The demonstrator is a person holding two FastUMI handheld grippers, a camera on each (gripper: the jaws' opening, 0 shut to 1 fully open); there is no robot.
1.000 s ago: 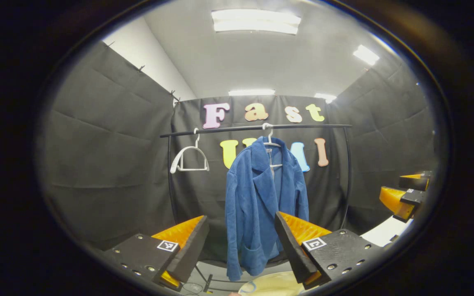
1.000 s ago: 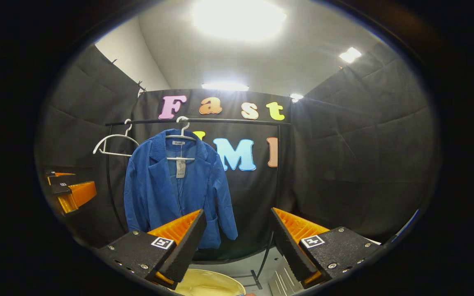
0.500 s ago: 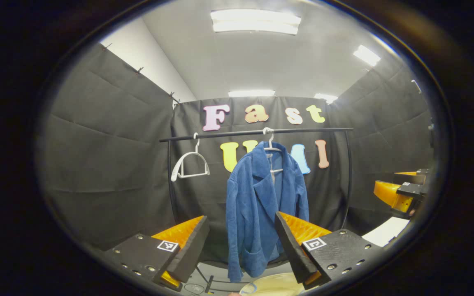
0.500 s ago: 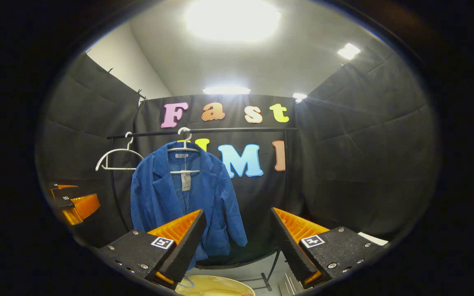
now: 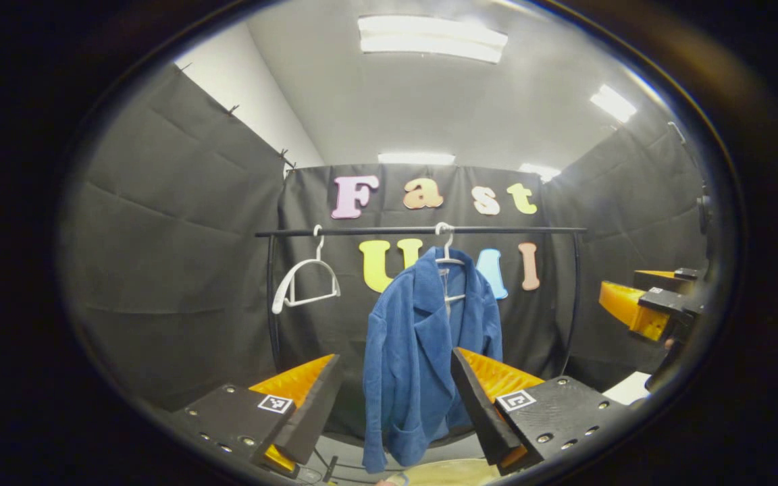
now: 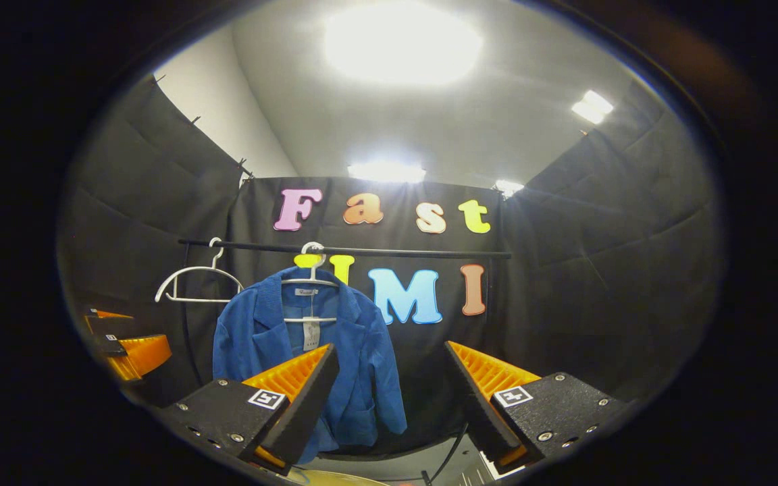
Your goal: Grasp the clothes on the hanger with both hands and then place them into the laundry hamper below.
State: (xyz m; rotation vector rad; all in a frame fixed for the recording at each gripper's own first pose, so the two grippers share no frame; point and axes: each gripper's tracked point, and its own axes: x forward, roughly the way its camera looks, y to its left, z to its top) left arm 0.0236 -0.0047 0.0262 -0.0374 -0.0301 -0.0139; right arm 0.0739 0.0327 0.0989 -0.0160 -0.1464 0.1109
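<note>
On the black rail at the back of the booth, the blue jacket hangs from a white hanger, its front open and a tag showing at the collar in the right gripper view. An empty white hanger hangs on the same rail, well apart to the jacket's left. Your left tool is spread wide and holds nothing; the jacket shows between its fingers, farther off and untouched. Your right tool is equally wide open and empty, with the jacket behind its left finger. A pale rim of the hamper shows just below the jacket's hem in the left gripper view.
</note>
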